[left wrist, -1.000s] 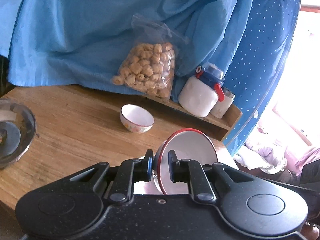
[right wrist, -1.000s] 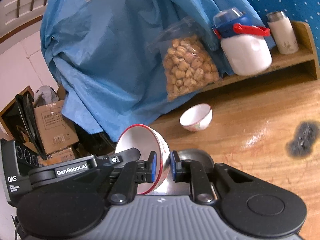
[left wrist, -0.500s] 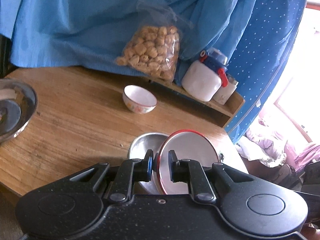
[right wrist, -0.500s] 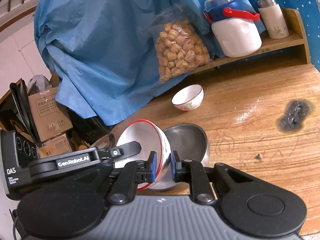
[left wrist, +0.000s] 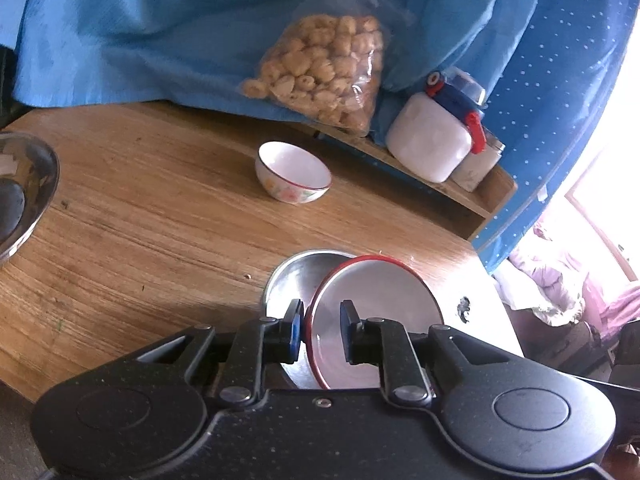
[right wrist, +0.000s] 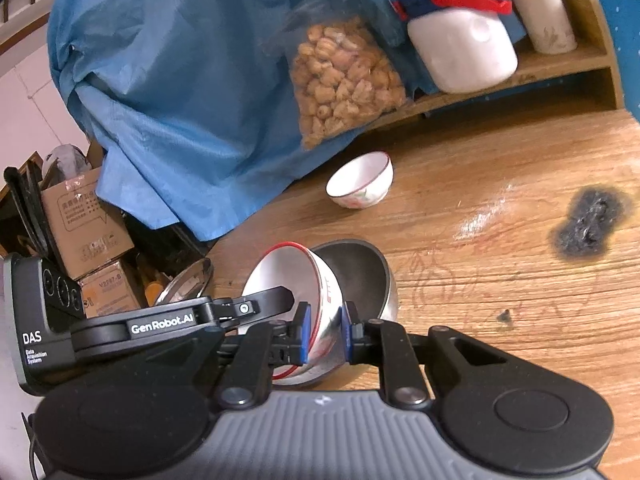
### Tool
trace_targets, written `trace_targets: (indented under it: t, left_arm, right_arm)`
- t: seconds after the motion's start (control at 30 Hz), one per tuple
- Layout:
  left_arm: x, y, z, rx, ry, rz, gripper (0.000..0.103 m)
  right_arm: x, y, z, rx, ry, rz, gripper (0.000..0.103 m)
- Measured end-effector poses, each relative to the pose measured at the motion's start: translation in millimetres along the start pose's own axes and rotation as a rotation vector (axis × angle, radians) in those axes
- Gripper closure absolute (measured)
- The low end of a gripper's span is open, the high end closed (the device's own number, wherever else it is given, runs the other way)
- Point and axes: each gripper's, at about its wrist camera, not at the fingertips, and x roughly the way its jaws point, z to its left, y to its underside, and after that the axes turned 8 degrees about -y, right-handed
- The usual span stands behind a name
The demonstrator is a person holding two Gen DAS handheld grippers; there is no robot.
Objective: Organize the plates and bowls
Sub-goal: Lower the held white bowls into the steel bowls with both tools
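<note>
Tabletop (left wrist: 152, 216): wooden, filling the middle of both views; a dark scorch mark (right wrist: 588, 222) sits at the right of the right wrist view.
Blue cloth (left wrist: 180, 28): draped across the top of both frames, hiding whatever stands behind it.
Snack bag (left wrist: 324, 76): leans on the cloth at upper centre, beside a white jar (left wrist: 432, 148) on a low shelf (left wrist: 480, 196).
Steel bowl (left wrist: 296, 280): lower centre, resting on the tabletop; it looks like the base of the stack.
Red-rimmed bowl (left wrist: 376, 312): tilted on edge, partly inside the steel bowl, likely being lowered in to nest.
Left gripper (left wrist: 320, 330): jaws straddle the red rim and are opening; a slim gap shows at the right pad, so the grip looks to be letting go.
Right gripper (right wrist: 325, 330): jaws nearly closed, pinching the same bowl's wall, probably steadying it.
Small flowered bowl (left wrist: 294, 178): upright, alone, mid-frame, well apart from the stack; not yet gathered.
Second steel dish (left wrist: 24, 188): cut off at the left edge; its contents are hard to make out.
Hidden: the tilted bowl's lower edge, behind the jaws.
</note>
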Motion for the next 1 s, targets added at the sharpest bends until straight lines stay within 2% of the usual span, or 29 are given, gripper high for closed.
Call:
trace_targets:
  t: [0.2, 0.43, 0.63, 1.0]
  left_arm:
    - [2, -3, 1, 0.011, -0.016, 0.009, 0.084]
    - [4, -6, -1, 0.025, -0.023, 0.020, 0.084]
    - [8, -9, 2, 0.010, -0.011, 0.029, 0.084]
    - [16, -10, -5, 0.047, -0.019, 0.058, 0.084]
  right_arm:
    - [11, -7, -5, -0.005, 0.005, 0.042, 0.085]
    - [12, -10, -4, -0.001, 0.008, 0.031, 0.085]
    - [15, -13, -6, 0.005, 0.016, 0.051, 0.084]
    - [15, -17, -8, -0.004, 0.026, 0.067, 0.085]
